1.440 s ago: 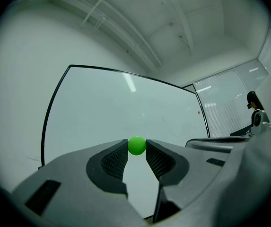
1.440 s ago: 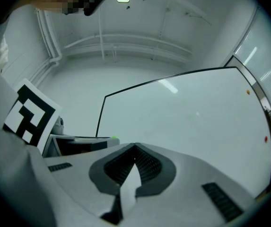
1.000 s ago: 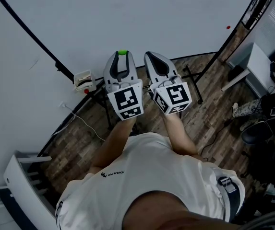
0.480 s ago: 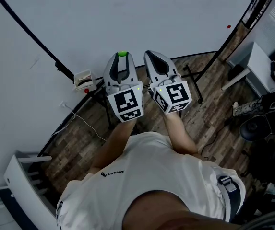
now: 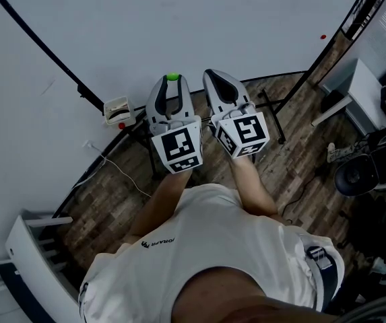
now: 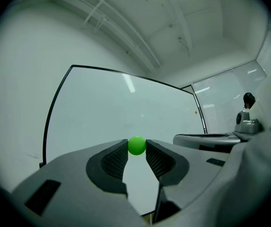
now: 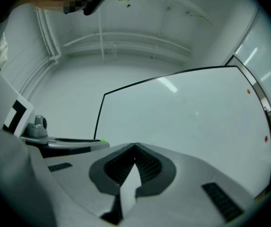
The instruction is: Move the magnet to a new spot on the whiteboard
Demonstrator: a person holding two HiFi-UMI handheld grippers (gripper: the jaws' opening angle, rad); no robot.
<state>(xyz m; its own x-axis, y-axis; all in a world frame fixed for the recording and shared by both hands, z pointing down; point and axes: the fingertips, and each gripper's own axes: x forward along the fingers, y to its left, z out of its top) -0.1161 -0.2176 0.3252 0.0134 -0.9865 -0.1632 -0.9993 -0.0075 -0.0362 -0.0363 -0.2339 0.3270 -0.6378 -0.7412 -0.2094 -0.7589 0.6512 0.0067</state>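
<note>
Green magnet (image 6: 136,145) is pinched at its sides in the left tool (image 5: 172,83) tips, in front of the whiteboard (image 5: 179,25), seemingly not touching (small, light, hard, probably slippery ball; grip belongs across its middle). Beside it the right tool (image 7: 135,148) is closed tight, empty.

I'm holding both grippers side by side out in front of my chest, my left forearm (image 5: 160,197) and right forearm (image 5: 250,184) stretched forward, marker cubes facing up at me. My left gripper (image 5: 172,81) is pinched on a small green magnet (image 6: 136,145), caught right at the tips of its pads. My right gripper (image 7: 135,148) carries nothing, its jaws pressed together tip to tip.
</note>
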